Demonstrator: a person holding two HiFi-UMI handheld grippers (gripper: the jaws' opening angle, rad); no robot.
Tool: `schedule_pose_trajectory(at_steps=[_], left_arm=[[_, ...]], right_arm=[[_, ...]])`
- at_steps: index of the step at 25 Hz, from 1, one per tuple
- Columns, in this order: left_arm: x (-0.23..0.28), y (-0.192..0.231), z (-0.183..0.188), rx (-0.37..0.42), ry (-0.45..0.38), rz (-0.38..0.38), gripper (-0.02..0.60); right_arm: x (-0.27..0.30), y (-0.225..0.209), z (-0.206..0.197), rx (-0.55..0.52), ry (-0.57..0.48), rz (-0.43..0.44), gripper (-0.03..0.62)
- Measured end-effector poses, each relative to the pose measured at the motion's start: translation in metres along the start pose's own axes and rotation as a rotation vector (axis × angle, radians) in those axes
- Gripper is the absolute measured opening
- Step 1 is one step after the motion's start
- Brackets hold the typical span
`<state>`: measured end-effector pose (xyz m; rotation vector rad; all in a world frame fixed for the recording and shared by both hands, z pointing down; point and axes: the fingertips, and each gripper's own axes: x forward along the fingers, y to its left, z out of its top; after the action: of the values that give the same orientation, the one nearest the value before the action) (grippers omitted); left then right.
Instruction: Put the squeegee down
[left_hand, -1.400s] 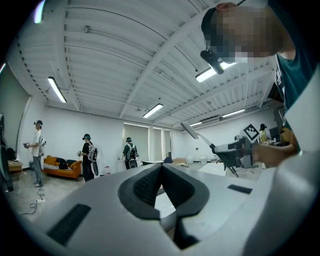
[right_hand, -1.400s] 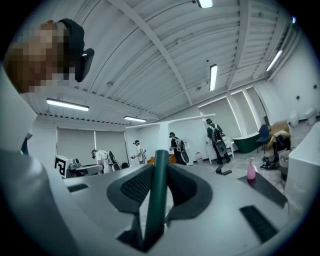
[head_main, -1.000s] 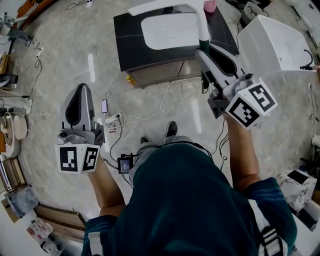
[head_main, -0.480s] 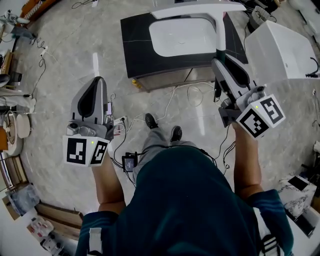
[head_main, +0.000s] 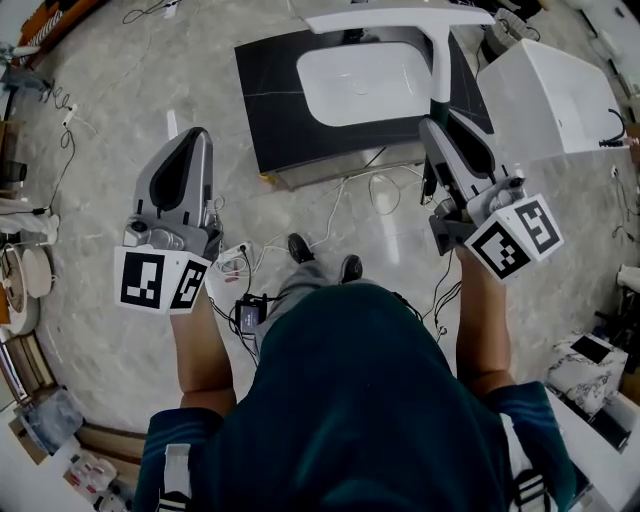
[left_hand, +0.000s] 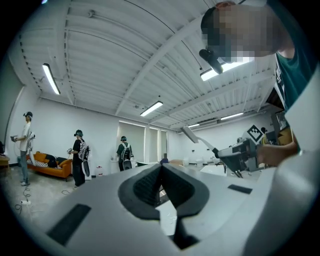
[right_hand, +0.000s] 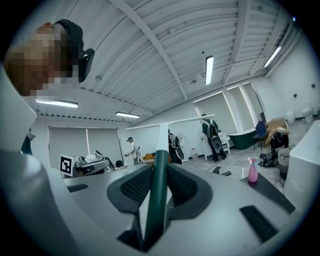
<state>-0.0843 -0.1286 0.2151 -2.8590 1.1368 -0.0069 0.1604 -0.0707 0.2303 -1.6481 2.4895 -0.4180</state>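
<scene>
The two jaws of the right gripper (right_hand: 159, 169) are clamped on the dark green handle of the one white T-shaped squeegee (right_hand: 160, 142). It is held off the ground, its blade lying level past the tips at twelve o'clock, over the single black vanity top (head_main: 262, 90) with its one white oval basin (head_main: 365, 80). The left gripper (left_hand: 161, 170), at nine o'clock, has its jaws pressed together on nothing. One white bathtub (head_main: 550, 90) sits at two o'clock, and one pink spray bottle (right_hand: 252, 172) stands on the vanity. White cables (head_main: 345, 195) trail over the grey marble floor (head_main: 120, 120) in front.

Green-handled, white-bladed squeegee (head_main: 437, 65); black countertop (head_main: 270, 110) w/ white basin (head_main: 360, 85).
</scene>
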Motion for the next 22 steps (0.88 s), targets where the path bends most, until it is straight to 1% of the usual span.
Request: schedule_pose_trajectory(at_steps=[6,11,16,22], left_arm=[[0.015,0.033,-0.004,-0.009,-0.023,-0.043,0.006],[0.022,0.048,-0.006,-0.017,-0.031,-0.065,0.006],[0.034,0.064,-0.014,-0.031,-0.013,-0.049,0.006],[0.030,0.073,-0.014,-0.022,0.001,0.010,0.006]], right_arm=[[0.024,0.006,0.002,-0.017,-0.009,-0.041,0.097],[0.037,0.011,0.004,-0.027,0.002,-0.049,0.097],[0.062,-0.001,0.006,-0.031,0.024,-0.036,0.097],[0.086,-0.010,0.004,-0.027,0.040,0.023,0.097]])
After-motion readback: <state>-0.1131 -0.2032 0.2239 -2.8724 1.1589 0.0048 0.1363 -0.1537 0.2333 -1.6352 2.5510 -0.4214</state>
